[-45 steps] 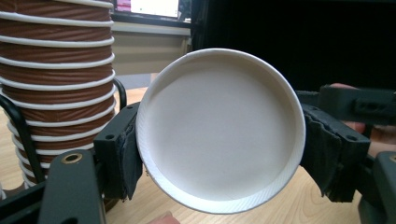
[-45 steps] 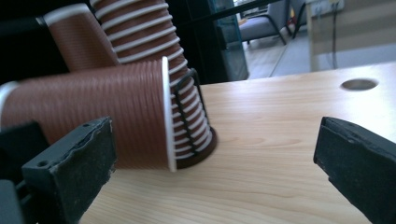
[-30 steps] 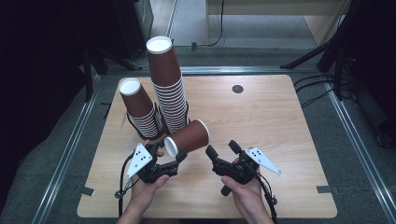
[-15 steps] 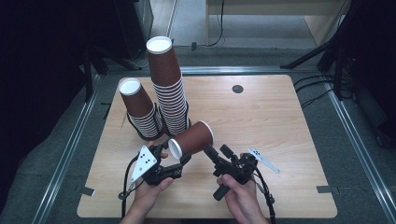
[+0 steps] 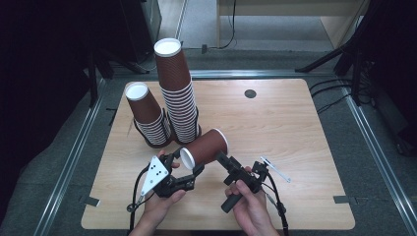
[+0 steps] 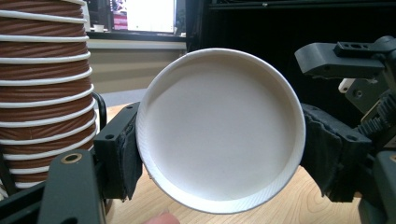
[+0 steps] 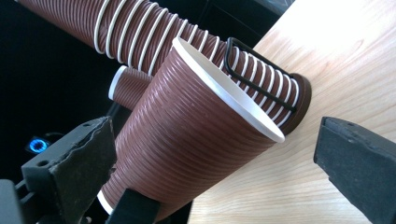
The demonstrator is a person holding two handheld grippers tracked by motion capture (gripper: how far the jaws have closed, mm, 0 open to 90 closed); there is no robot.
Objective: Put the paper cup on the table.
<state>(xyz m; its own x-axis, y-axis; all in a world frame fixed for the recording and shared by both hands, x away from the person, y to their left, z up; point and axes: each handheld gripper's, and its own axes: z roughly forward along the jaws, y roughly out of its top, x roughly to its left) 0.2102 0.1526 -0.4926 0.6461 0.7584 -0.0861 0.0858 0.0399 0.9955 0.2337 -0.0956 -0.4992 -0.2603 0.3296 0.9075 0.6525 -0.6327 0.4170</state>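
**Single cup held above the table beside two stacks**

Left gripper (image 5: 189, 164) clamps the bottom end of a brown paper cup (image 5: 204, 147), held sideways above the wooden table (image 5: 295, 128). Right gripper (image 5: 221, 158), jaws spread, flanks the cup's wide end without touching. Behind stand two cup stacks (image 5: 179, 98).

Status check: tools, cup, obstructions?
Left tool shut on brown cup, held sideways. Right tool open beside cup. Two cup stacks just behind.
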